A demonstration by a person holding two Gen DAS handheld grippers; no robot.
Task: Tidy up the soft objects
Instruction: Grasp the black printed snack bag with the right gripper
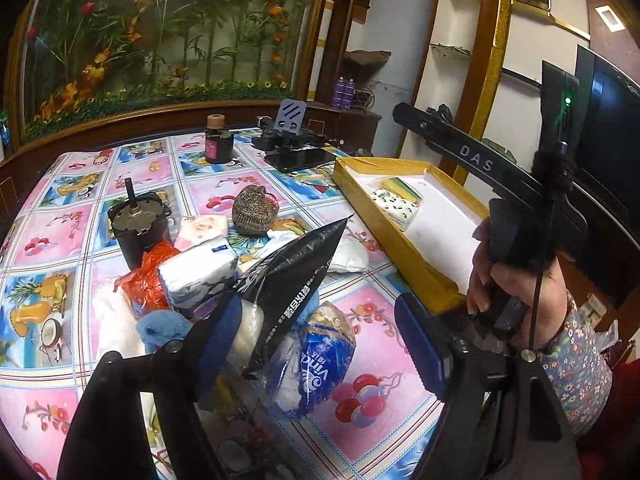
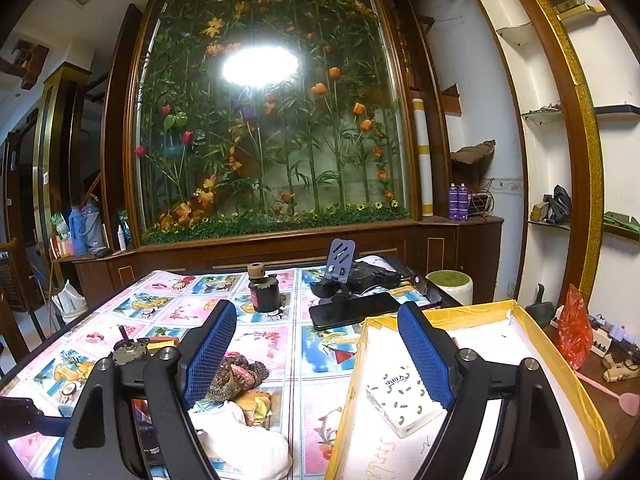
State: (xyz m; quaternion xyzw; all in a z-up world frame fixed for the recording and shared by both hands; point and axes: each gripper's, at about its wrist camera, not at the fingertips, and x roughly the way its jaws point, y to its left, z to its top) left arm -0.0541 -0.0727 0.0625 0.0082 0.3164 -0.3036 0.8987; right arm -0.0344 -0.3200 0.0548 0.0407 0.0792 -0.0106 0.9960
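Observation:
A pile of soft things lies on the patterned tablecloth [image 1: 60,216]: a black plastic pouch [image 1: 288,268], a white tissue pack [image 1: 200,272], a blue Vinda tissue pack [image 1: 320,356], a knitted pouch [image 1: 252,210], a pink tissue pack [image 1: 202,230], a blue cloth [image 1: 160,328] and a white cloth [image 2: 244,436]. My left gripper [image 1: 320,336] is open over the pile, its fingers straddling the black pouch. My right gripper [image 2: 316,356] is open and empty over the near rim of the yellow box [image 2: 352,392], where a leaf-print tissue pack [image 2: 400,400] lies.
A dark motor [image 1: 136,224], a black jar [image 1: 218,144], a phone [image 1: 300,158] and a phone stand [image 1: 292,118] stand on the table. An orange plastic bag [image 1: 146,280] lies in the pile. A wooden cabinet with a plant display is behind.

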